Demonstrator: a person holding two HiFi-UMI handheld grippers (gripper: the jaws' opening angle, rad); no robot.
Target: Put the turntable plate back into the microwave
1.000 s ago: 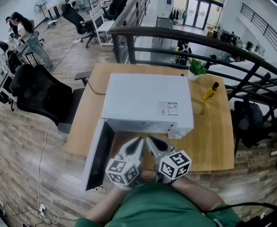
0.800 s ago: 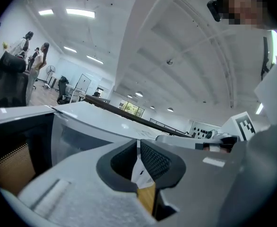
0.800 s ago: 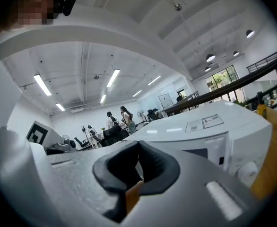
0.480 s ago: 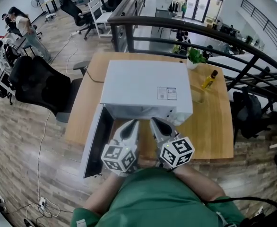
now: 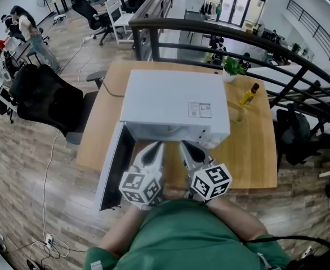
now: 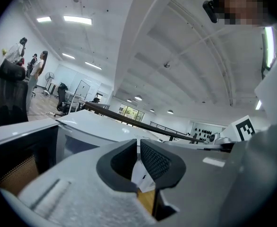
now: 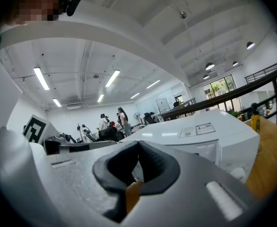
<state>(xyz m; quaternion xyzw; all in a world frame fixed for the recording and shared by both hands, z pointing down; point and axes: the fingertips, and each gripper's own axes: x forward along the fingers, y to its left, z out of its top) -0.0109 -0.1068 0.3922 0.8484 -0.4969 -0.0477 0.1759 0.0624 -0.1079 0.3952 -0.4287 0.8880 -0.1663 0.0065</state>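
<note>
The white microwave [image 5: 173,111] stands on the wooden table [image 5: 255,151] with its door [image 5: 113,173] swung open to the left. My left gripper [image 5: 157,146] and right gripper [image 5: 184,146] are held side by side just in front of its opening, pointing at it. In the left gripper view the pads [image 6: 152,160] meet at the tips with nothing between them. The right gripper [image 7: 137,148] is likewise shut and holds nothing, with the microwave [image 7: 200,136] ahead on its right. No turntable plate shows in any view, and the grippers hide the oven's inside.
A yellow bottle [image 5: 250,101] and a small green plant [image 5: 232,66] stand on the table to the right of the microwave. A black office chair [image 5: 47,106] is at the table's left. A dark railing [image 5: 266,44] runs behind. People stand far back left [image 5: 27,30].
The head view has tilted slightly, so the microwave sits a little higher in the picture. Both grippers stay shut in front of the opening, hardly moved.
</note>
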